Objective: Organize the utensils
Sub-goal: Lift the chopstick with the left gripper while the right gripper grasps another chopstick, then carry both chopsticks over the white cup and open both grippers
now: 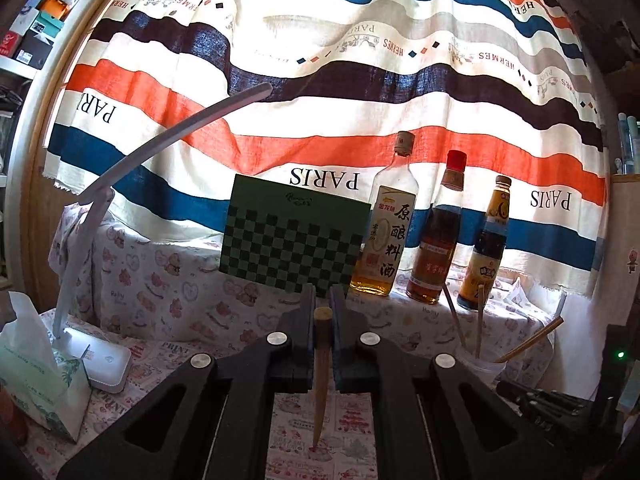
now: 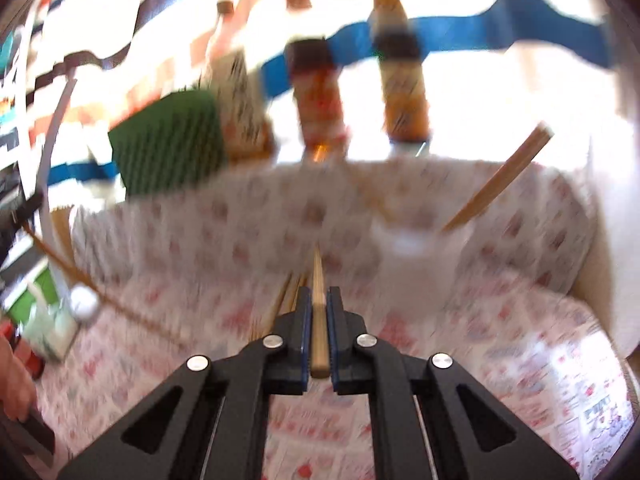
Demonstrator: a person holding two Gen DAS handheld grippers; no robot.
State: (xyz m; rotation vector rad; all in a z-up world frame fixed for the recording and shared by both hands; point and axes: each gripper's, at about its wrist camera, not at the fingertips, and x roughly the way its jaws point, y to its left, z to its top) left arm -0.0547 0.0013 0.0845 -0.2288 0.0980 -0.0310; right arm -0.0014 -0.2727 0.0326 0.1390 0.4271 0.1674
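My left gripper (image 1: 322, 300) is shut on a wooden chopstick (image 1: 321, 376) that hangs tip-down over the patterned tablecloth. A clear plastic cup (image 1: 482, 364) at the right holds several chopsticks (image 1: 530, 340). In the blurred right wrist view my right gripper (image 2: 319, 294) is shut on another wooden chopstick (image 2: 319, 320) pointing forward. Loose chopsticks (image 2: 280, 304) lie on the cloth just left of its fingers. The cup (image 2: 420, 252) stands ahead to the right with a chopstick (image 2: 500, 176) leaning out of it.
Three sauce bottles (image 1: 386, 232) and a green checkered box (image 1: 294, 236) stand at the back against the striped curtain. A white desk lamp (image 1: 96, 352) and a tissue pack (image 1: 36, 376) are at the left. A hand (image 2: 12, 376) shows at the right wrist view's left edge.
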